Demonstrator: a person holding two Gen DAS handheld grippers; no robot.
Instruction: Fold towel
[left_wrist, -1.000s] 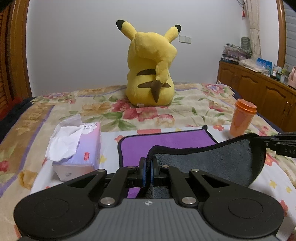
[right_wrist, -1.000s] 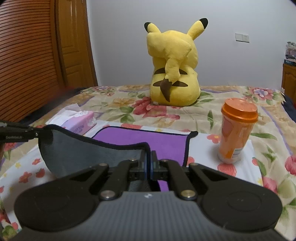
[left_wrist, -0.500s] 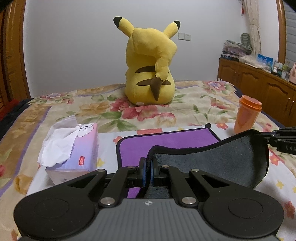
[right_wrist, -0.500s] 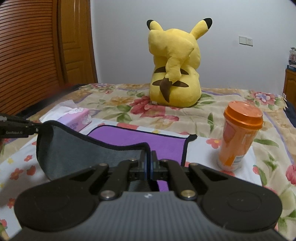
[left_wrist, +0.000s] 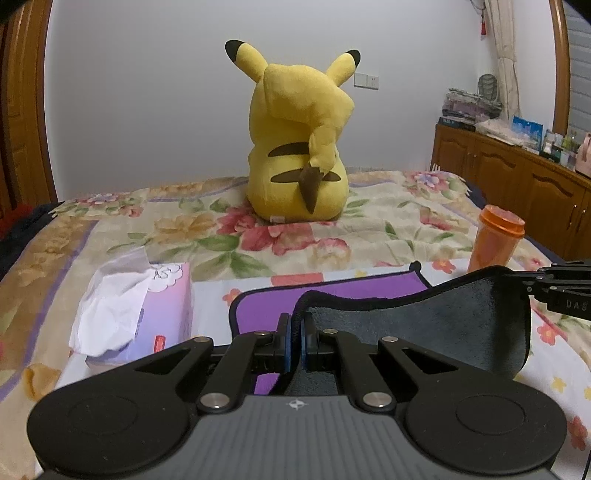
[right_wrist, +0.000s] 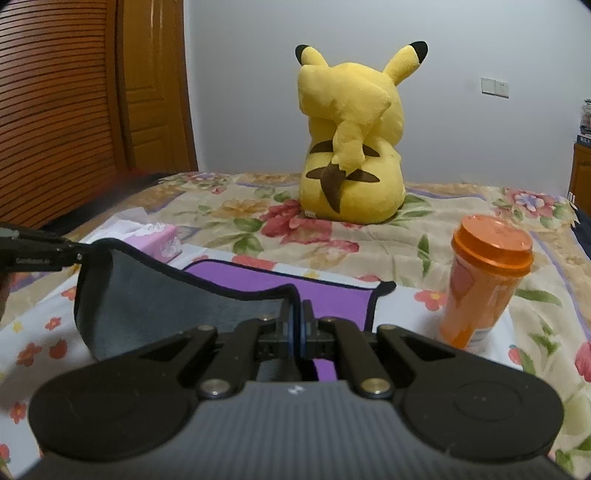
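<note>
You are working over a bed (left_wrist: 388, 225) covered in a flowered spread. At its far end a yellow plush toy (left_wrist: 299, 147) sits upright with its back to you. The towel (left_wrist: 332, 291), purple on one face and grey on the other with a dark edge, lies on the bed in front of you; its near edge is lifted off the bed and sags between your two grippers, grey side showing. Your left gripper (left_wrist: 294, 345) is pressed together on one near corner of the towel, and your right gripper (right_wrist: 297, 334) is pinched on the other. A tissue box (left_wrist: 147, 314) rests just left of the towel, with a tissue sticking out of it. An orange cup (right_wrist: 484, 284) with a lid stands upright to the right of the towel, apart from it.
</note>
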